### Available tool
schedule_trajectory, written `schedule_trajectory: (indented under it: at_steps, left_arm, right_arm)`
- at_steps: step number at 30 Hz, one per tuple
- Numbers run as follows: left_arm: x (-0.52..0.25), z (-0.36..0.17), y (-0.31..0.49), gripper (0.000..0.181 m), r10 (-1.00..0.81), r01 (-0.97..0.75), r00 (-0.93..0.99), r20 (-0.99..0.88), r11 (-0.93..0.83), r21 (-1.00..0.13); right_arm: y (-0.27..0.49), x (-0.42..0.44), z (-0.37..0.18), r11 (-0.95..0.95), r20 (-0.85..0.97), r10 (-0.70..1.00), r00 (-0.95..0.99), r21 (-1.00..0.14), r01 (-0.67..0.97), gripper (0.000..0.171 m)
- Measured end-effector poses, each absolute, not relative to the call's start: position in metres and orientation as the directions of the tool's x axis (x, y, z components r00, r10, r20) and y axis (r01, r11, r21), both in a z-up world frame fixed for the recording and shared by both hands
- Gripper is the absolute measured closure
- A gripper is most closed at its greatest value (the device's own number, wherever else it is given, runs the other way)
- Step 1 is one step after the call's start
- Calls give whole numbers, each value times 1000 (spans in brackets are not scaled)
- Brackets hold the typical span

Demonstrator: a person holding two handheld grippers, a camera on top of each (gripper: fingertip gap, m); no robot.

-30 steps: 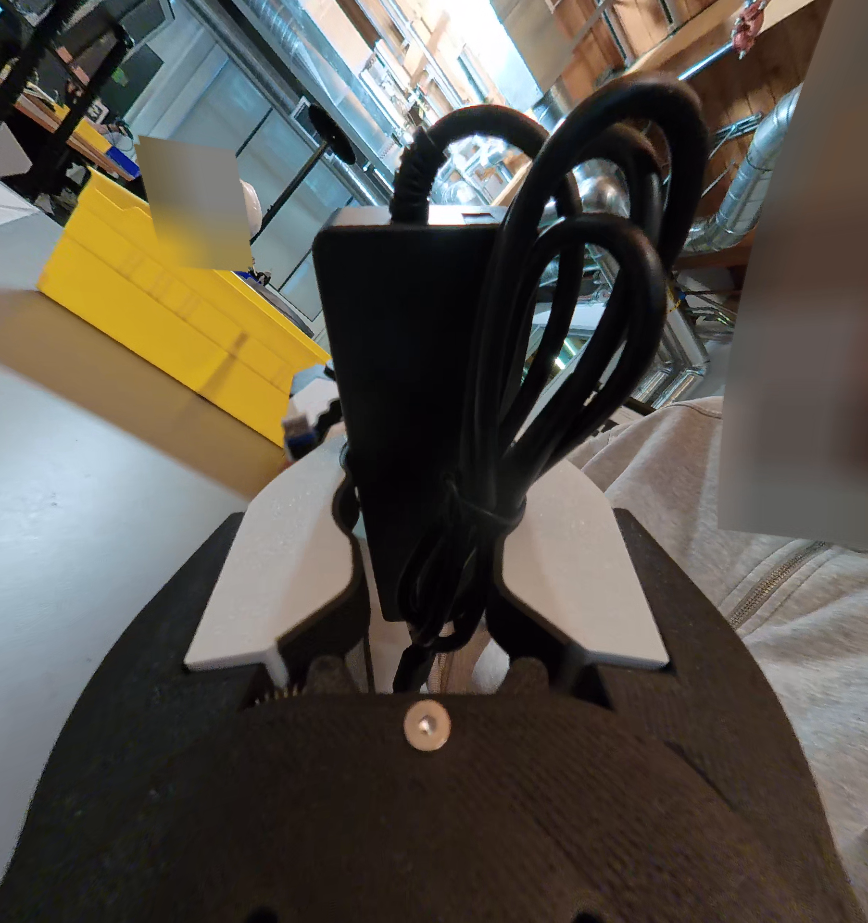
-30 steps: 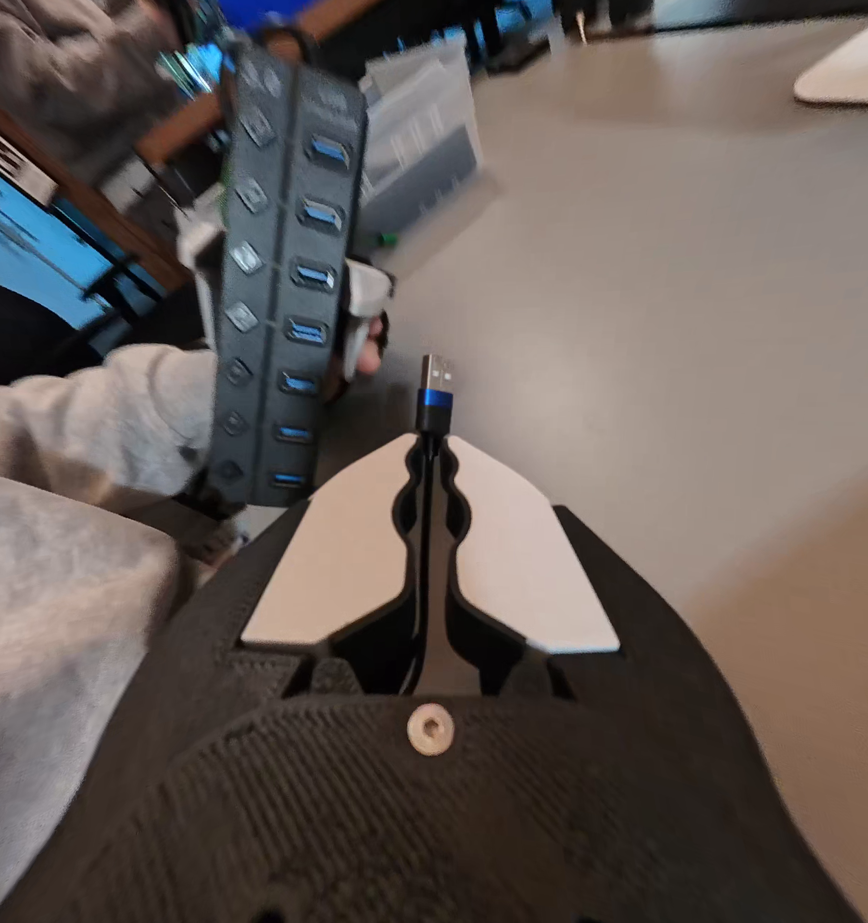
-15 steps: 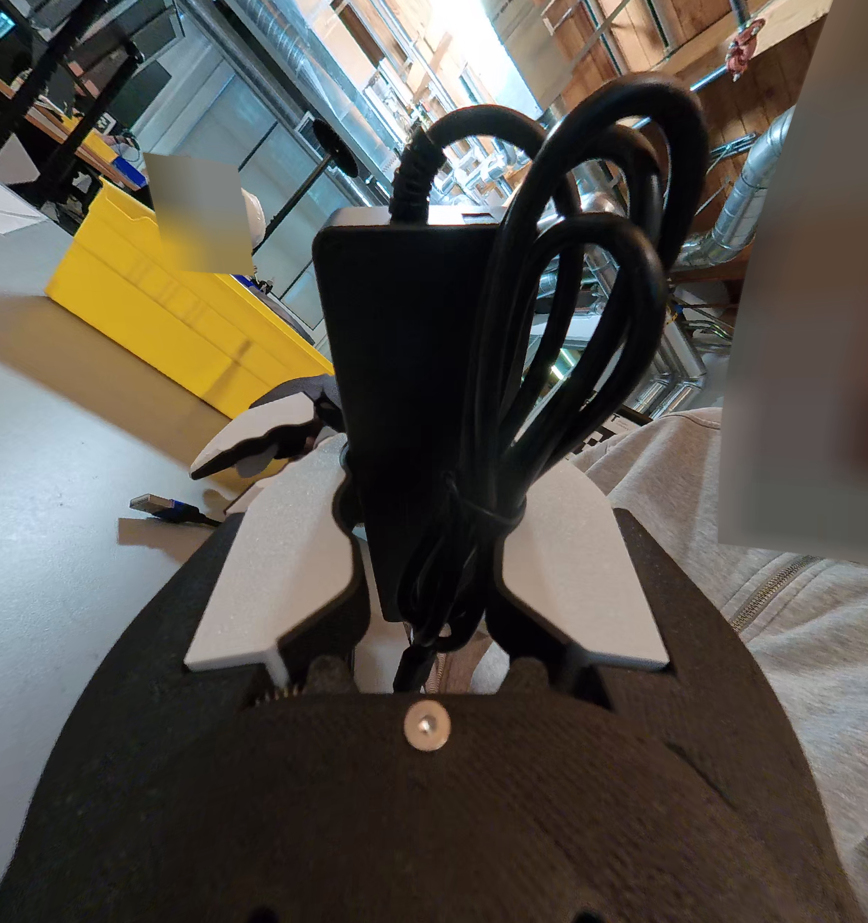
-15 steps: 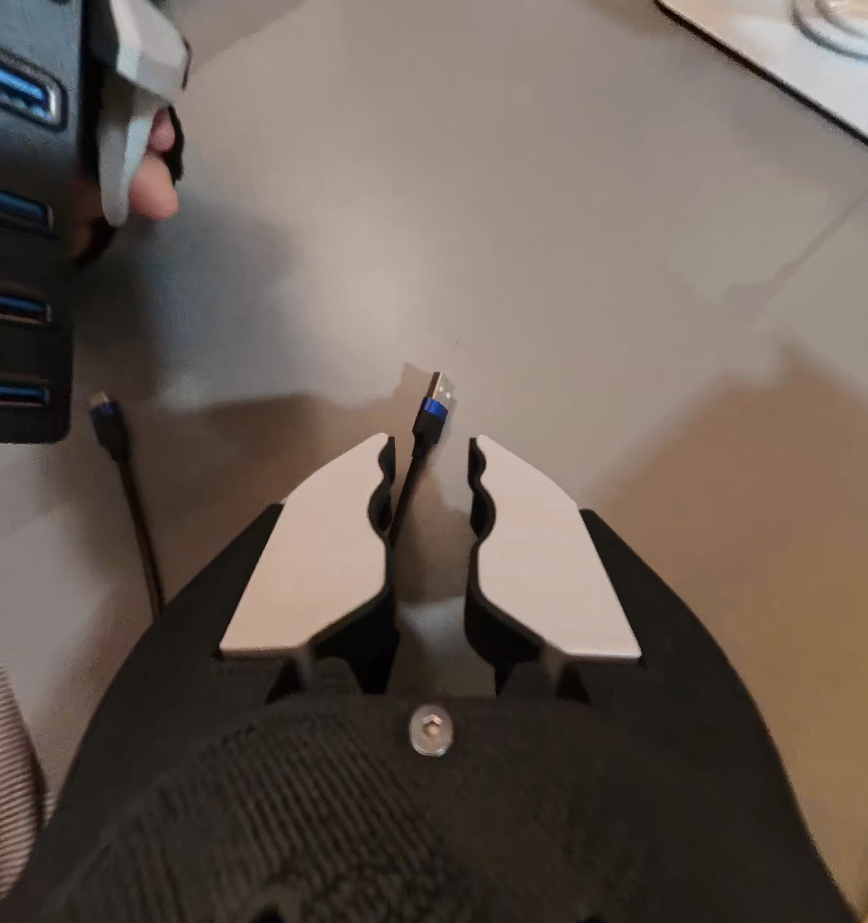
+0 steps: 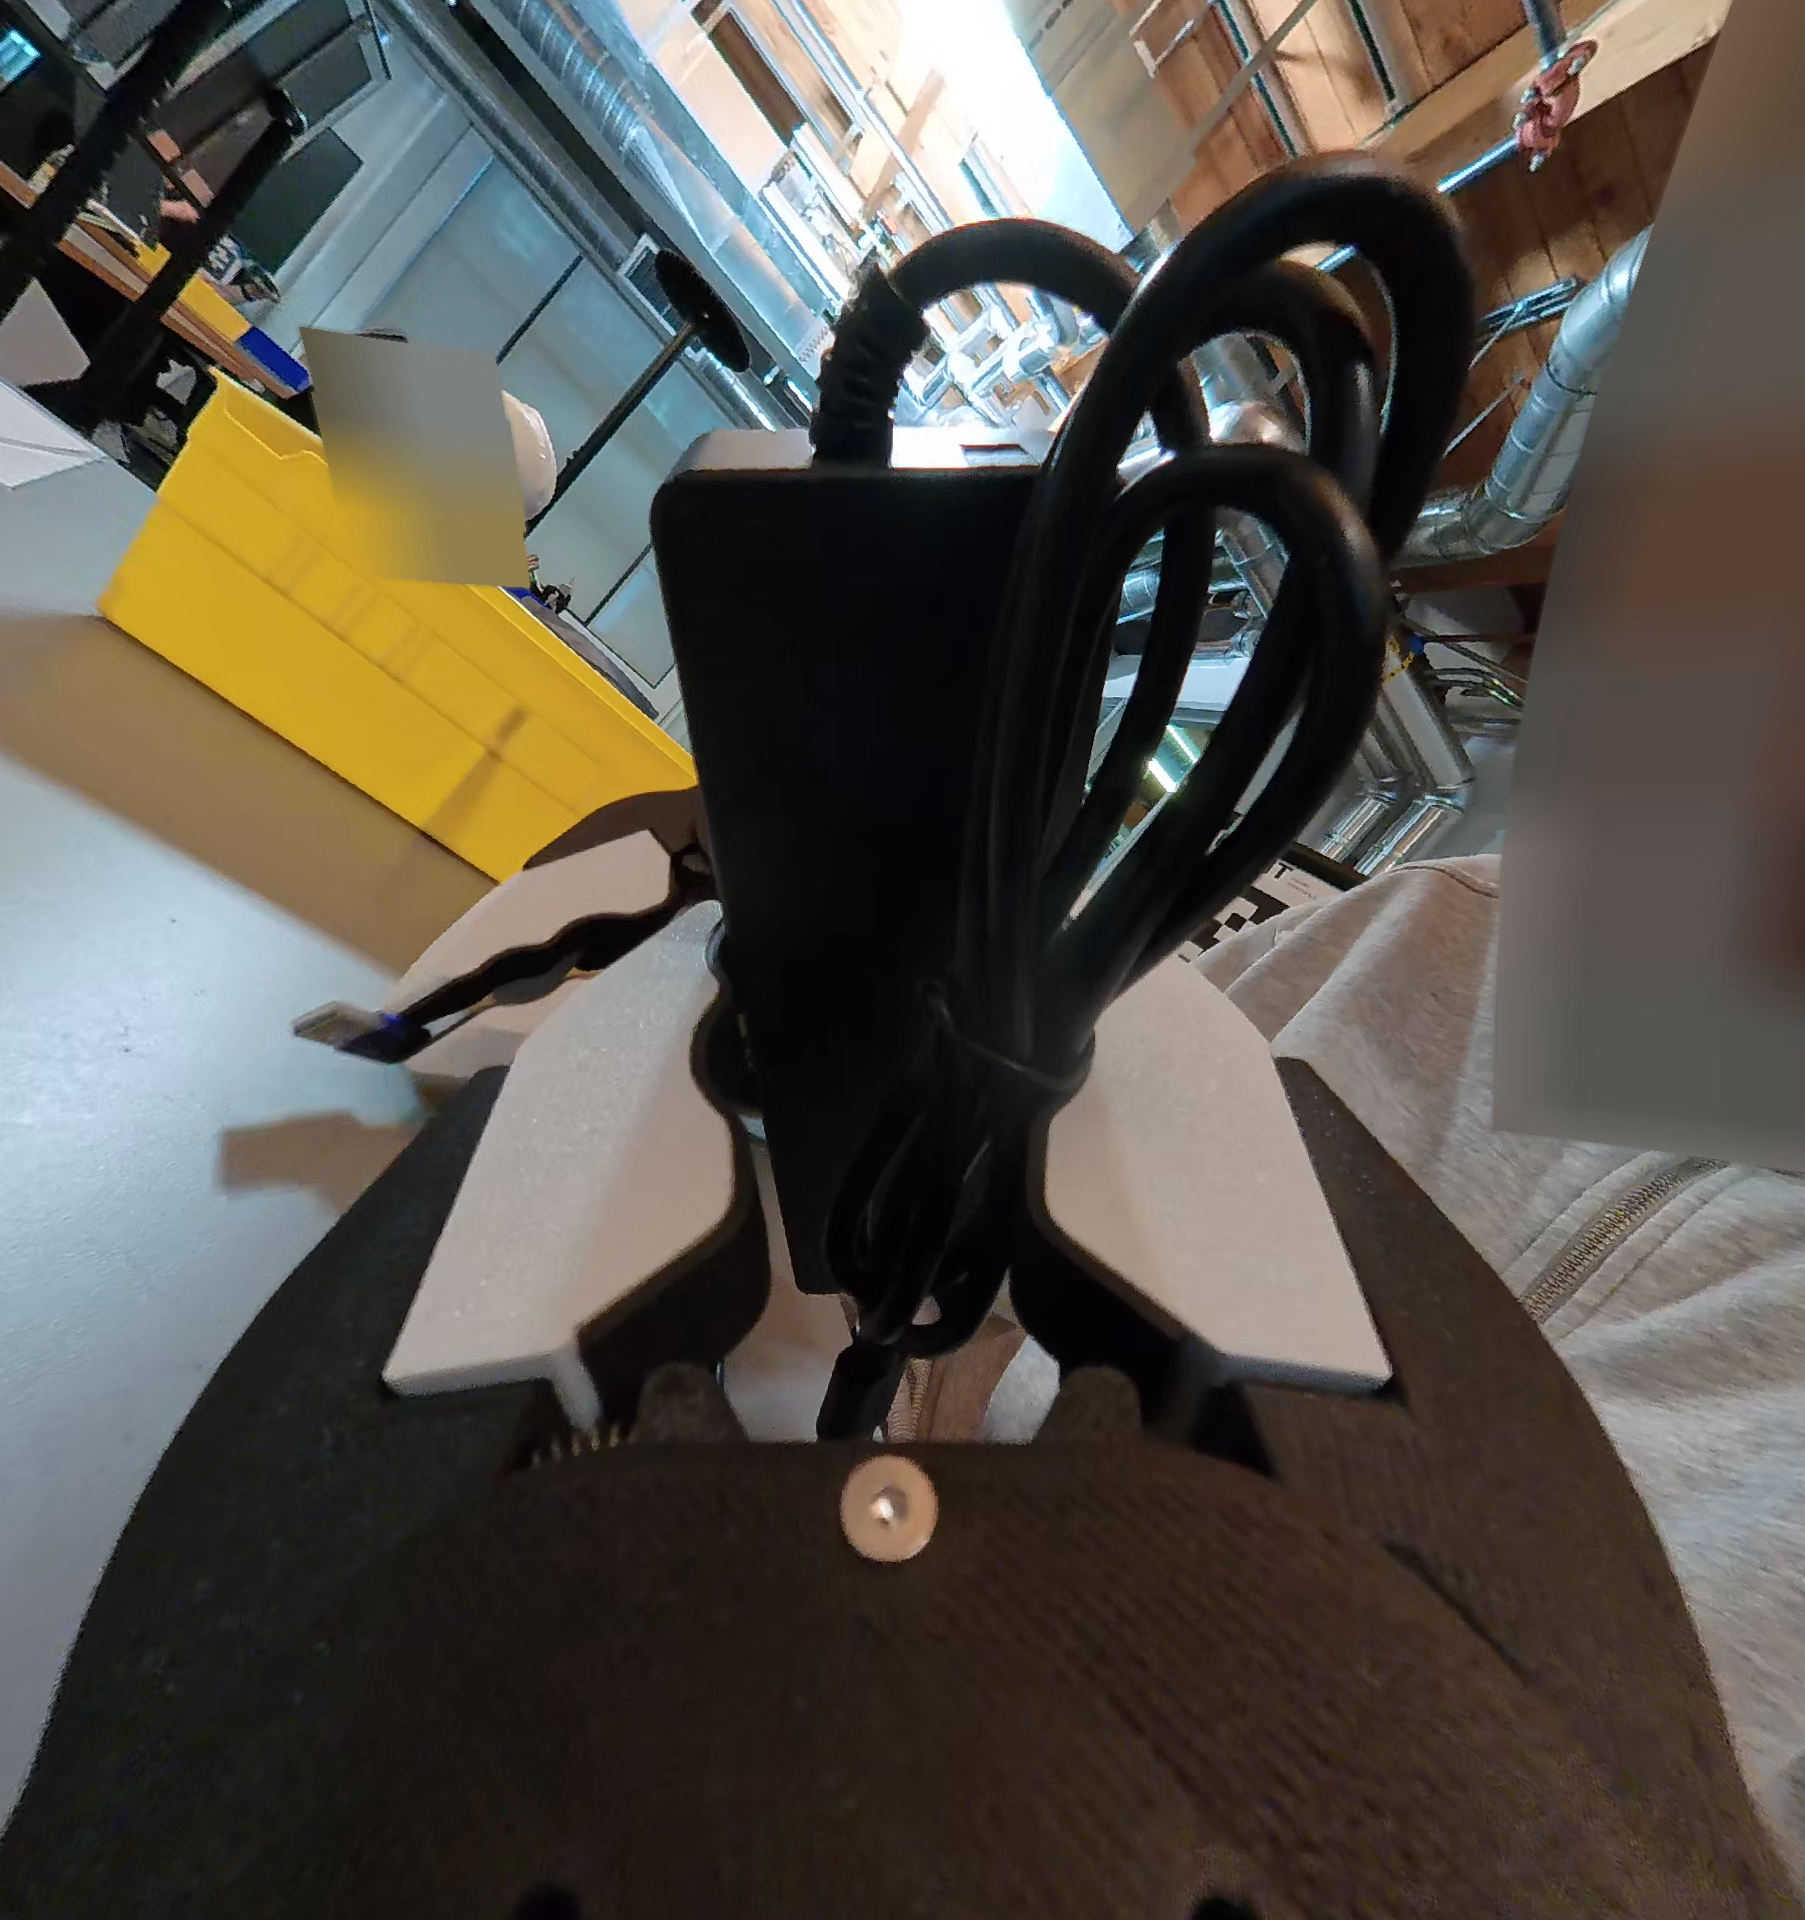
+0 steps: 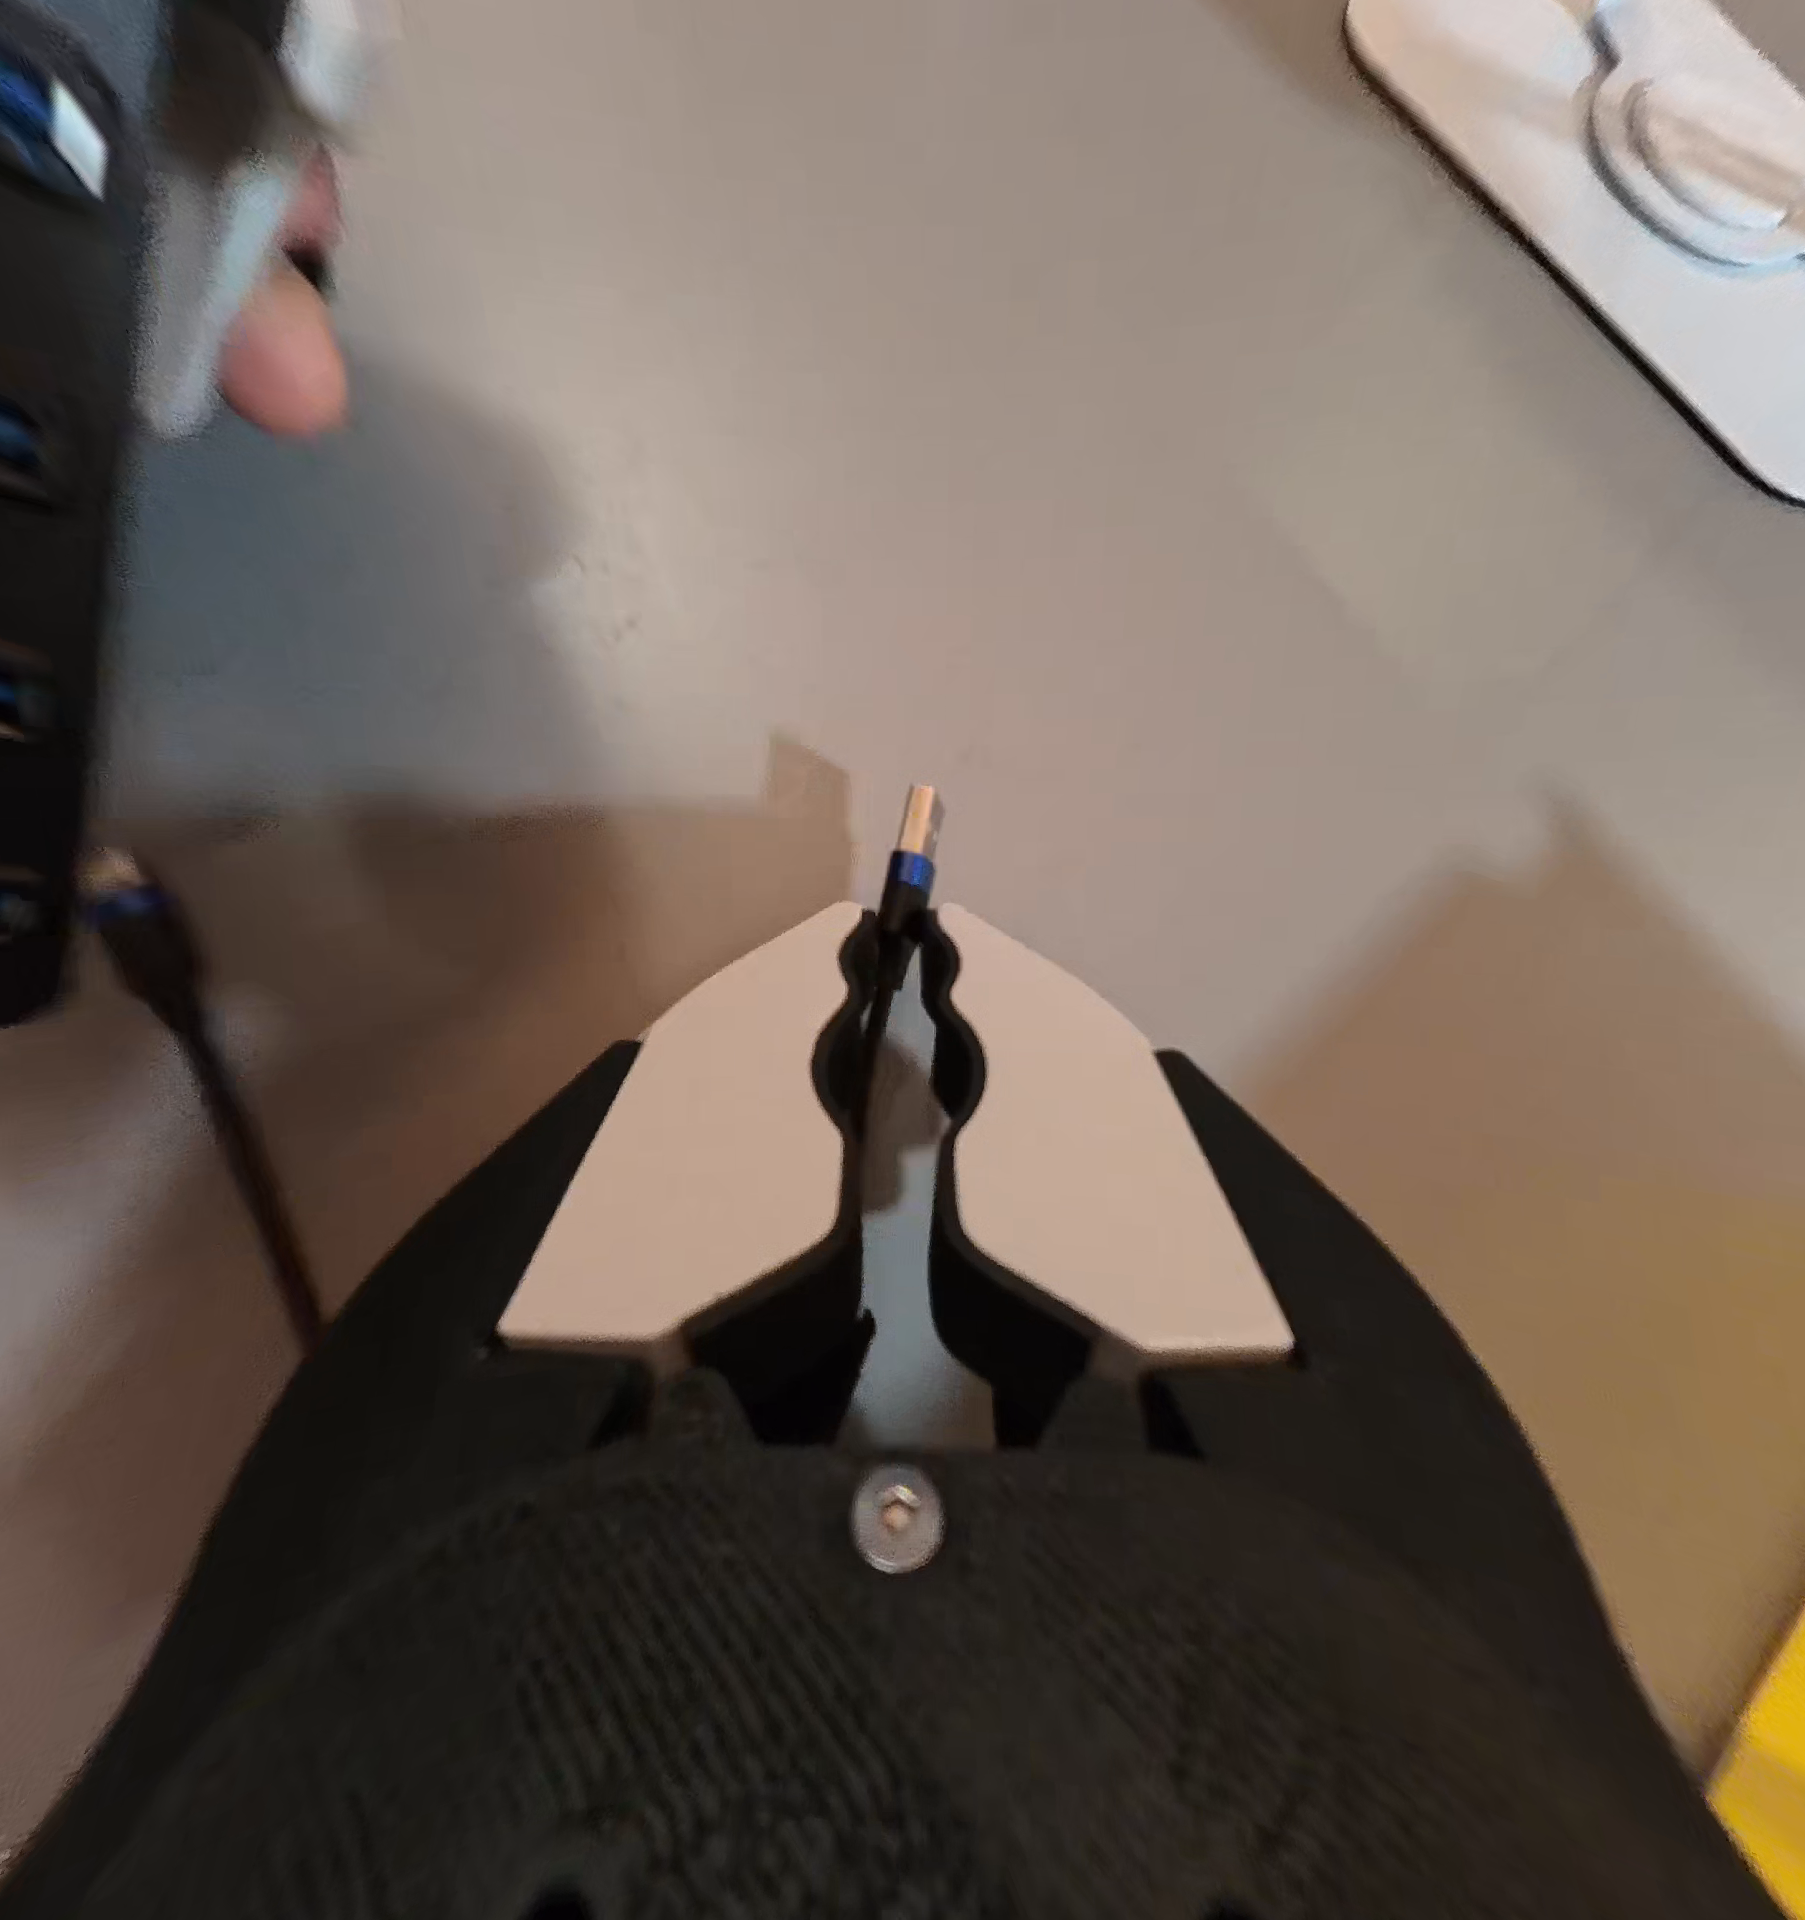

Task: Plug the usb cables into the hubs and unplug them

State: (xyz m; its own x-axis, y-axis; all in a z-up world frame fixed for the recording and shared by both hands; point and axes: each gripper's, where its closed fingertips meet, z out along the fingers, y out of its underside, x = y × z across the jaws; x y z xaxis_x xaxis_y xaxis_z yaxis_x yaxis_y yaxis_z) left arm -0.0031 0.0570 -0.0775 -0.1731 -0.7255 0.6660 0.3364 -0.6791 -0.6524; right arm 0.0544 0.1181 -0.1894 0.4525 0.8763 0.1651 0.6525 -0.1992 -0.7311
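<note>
Gripping the black usb hub (image 5: 856, 831) upright, the left gripper (image 5: 882, 1101) is clenched around its lower body together with the coiled black hub cord (image 5: 1168, 727) bundled against its right side. A rigid plastic block like this should be light and stiff, though smooth-sided, so a hold low on the body with the cord trapped alongside looks sound; it may twist if a plug is pushed in hard off-centre.

Just left of the hub, the right gripper (image 6: 893, 920) has its fingers pinched on a thin usb cable (image 6: 882, 997), right behind the blue collar of the usb plug (image 6: 917, 831). The cable is limp and featherlight, while the metal plug is hard and short, so taking it close behind the collar is likely the only place that keeps the tip steerable. In the right wrist view the hub (image 6: 4, 582) shows at the frame's left edge, blurred, with blue ports facing in, and a second cable (image 6: 202, 1049) trails on the grey table (image 6: 981, 468) below it.

Half a second ago the right fingers stood apart with the plug loose between them; now they are closed on it and it sits straighter. A yellow bin (image 5: 358, 665) stands behind and left of the hub
</note>
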Motion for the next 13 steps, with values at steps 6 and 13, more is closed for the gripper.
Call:
schedule_trajectory:
  at_steps: [6, 13]
  left_arm:
    - [0, -79, 51, 125, -790, 298, -102, 604, -604, -739]
    - [22, -90, 15, 125, -889, 76, -104, 445, -453, -888]
  right_arm:
    - [89, 47, -113, -391, -330, 909, 256, -888, 242, 163]
    - [9, 50, -62, -728, -788, 518, -333, -610, 311, 163]
